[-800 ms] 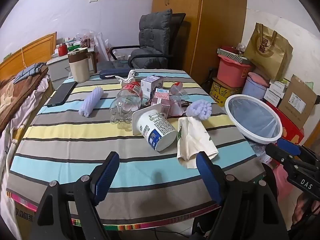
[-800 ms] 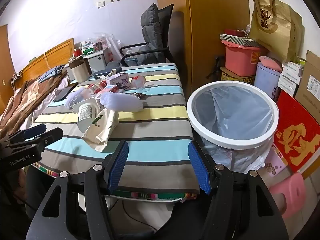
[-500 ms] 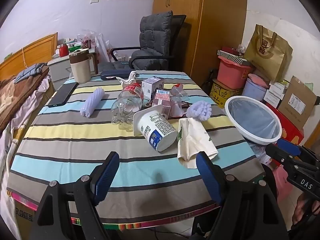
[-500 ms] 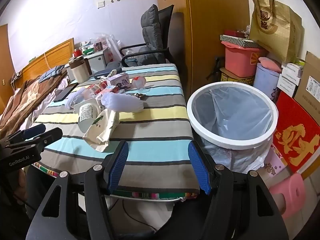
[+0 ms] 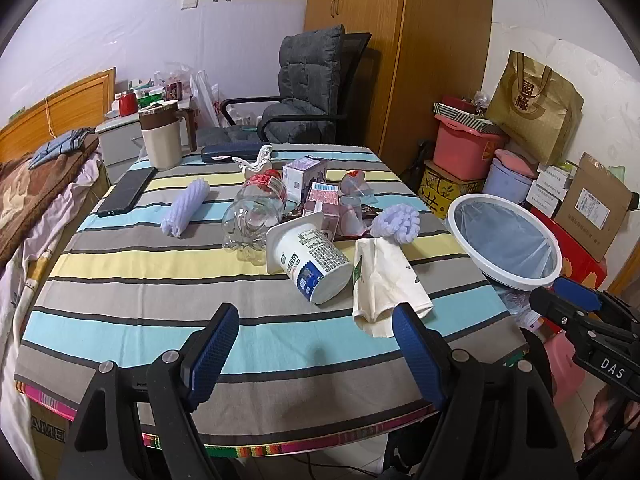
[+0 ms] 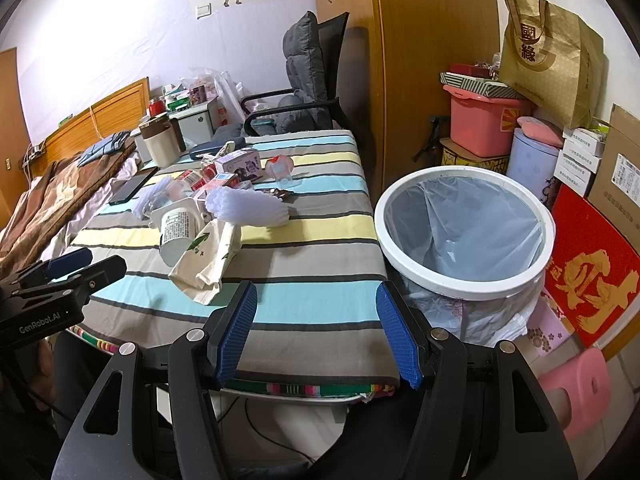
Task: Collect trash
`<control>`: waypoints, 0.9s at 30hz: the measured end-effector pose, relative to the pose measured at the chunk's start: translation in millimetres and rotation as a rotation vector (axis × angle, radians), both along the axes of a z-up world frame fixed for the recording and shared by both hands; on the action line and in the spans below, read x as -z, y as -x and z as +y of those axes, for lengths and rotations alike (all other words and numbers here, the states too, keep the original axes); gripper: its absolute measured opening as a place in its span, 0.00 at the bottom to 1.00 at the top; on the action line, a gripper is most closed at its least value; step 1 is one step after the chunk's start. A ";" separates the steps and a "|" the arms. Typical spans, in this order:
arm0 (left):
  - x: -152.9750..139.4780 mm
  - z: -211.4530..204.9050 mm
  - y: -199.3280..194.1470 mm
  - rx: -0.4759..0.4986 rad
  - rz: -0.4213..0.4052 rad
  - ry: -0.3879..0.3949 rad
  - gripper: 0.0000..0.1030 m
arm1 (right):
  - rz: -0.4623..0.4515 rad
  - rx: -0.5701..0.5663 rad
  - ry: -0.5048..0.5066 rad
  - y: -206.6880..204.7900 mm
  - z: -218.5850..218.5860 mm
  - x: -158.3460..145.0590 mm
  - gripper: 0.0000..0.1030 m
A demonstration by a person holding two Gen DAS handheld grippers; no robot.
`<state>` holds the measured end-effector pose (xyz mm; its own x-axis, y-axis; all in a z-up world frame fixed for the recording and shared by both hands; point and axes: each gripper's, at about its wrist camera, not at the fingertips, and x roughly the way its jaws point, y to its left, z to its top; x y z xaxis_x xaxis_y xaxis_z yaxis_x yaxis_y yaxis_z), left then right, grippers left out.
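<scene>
Trash pile (image 5: pixel 316 220) mid-tabletop (image 5: pixel 132 280), far of both hand-held grippers.
Left hand-held gripper (image 5: pixel 316 344) open, empty, nearer; tipped cup (image 5: pixel 310 262) lies diagonally; right hand-held gripper (image 6: pixel 316 332) open.

Small brown wrappers (image 5: pixel 370 210) behind the cartons (image 5: pixel 326 200), unidentifiable

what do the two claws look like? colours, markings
Both are black angular frames with silver pivot screws and ribbed blue pads. The left claw reads "GenRobot.AI" on its side in the right wrist view; the right claw reads "DAS" in the left wrist view.
</scene>
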<state>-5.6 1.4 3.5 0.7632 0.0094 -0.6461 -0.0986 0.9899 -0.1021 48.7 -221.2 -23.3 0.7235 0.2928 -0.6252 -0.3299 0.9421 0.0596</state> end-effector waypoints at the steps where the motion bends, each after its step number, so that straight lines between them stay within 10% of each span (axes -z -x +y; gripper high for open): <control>1: -4.1 -2.5 0.6 -0.001 -0.001 0.000 0.76 | -0.002 0.001 -0.001 1.0 -0.9 -1.1 0.62; 27: -6.0 -2.6 2.5 -0.002 -0.007 -0.002 0.76 | 0.000 0.000 0.001 1.7 0.1 -0.9 0.62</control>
<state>-8.1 -1.2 9.6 0.7675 0.0118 -0.6409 -0.0998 0.9899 -0.1012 46.9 -221.1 -22.4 0.7232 0.2921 -0.6258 -0.3299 0.9422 0.0585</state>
